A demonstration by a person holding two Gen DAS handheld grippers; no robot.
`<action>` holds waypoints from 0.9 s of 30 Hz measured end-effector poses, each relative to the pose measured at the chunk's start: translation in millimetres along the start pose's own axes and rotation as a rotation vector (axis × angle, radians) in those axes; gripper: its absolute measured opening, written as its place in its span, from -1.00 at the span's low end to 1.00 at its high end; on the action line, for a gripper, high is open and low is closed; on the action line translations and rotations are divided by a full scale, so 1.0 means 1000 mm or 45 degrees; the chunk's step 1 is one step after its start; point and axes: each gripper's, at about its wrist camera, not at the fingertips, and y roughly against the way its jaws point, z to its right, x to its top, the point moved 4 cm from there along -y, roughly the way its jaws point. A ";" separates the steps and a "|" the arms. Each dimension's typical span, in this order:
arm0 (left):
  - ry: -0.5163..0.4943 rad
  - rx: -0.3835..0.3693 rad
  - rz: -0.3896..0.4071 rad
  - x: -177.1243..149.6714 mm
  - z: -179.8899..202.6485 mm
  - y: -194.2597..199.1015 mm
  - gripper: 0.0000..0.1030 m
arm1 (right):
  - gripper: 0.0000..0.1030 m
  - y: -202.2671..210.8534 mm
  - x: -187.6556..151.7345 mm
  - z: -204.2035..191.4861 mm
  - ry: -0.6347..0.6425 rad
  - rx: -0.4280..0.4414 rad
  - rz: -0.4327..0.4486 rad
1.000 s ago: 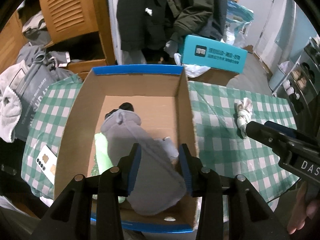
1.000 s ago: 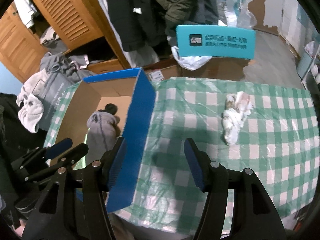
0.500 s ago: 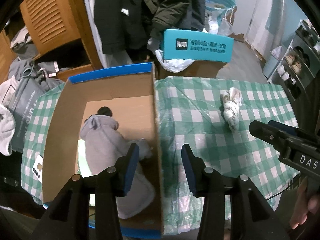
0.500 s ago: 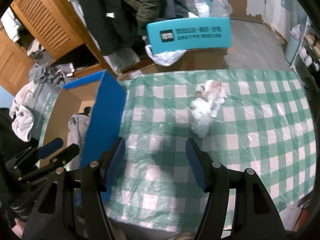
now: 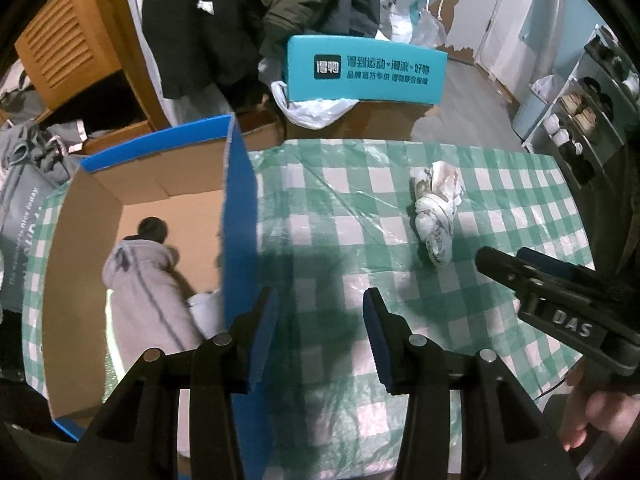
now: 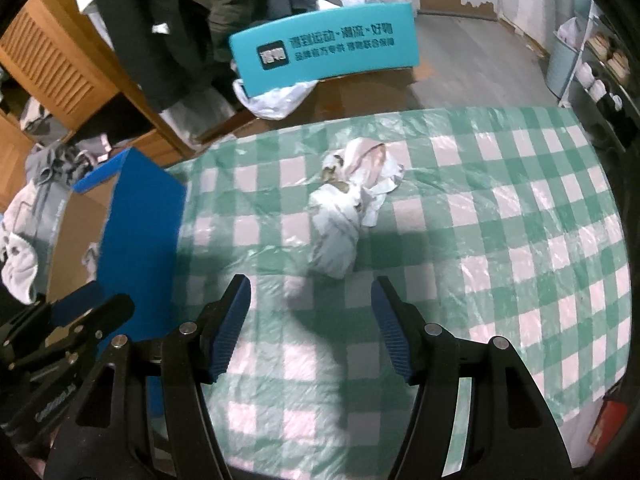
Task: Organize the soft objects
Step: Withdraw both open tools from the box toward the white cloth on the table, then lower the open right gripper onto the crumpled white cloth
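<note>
Both pairs of jaws stand parted with nothing between them. The left gripper (image 5: 320,316), whose jaws have just been opening, hangs low in the left wrist view over bare checked tablecloth (image 5: 500,184), its left pad just beside the blue wall of the cardboard box (image 5: 240,216). The right gripper (image 6: 310,320) sits bottom centre of its own view, and the knotted white cloth bundle (image 6: 344,220) lies just above the gap between its pads, apart from them.

A grey hooded garment (image 5: 148,280) already lies in the box at the left of the left wrist frame, so the bundle looks like the remaining soft thing on the table.

The likely trouble: the tablecloth looks like thin, crinkled plastic, and pads closing low could pinch it along with the bundle and drag it. The bundle's loose outer flaps could be all that gets caught, letting it unravel or drop on the way over. The box's near wall stands tall, and a low carry might knock it.

Writing: the teal box (image 5: 366,68) at top centre bears a dark square logo and white Chinese lettering; the right gripper's body reads "DAS" at the right edge of the left wrist view.
</note>
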 end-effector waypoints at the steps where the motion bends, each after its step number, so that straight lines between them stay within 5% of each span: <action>1: 0.001 -0.005 -0.003 0.001 0.002 -0.003 -0.13 | 0.23 -0.005 0.002 0.002 -0.004 -0.004 -0.005; 27: 0.019 -0.012 -0.139 0.031 0.021 -0.083 -0.13 | 0.23 -0.101 0.045 0.019 -0.046 -0.058 -0.144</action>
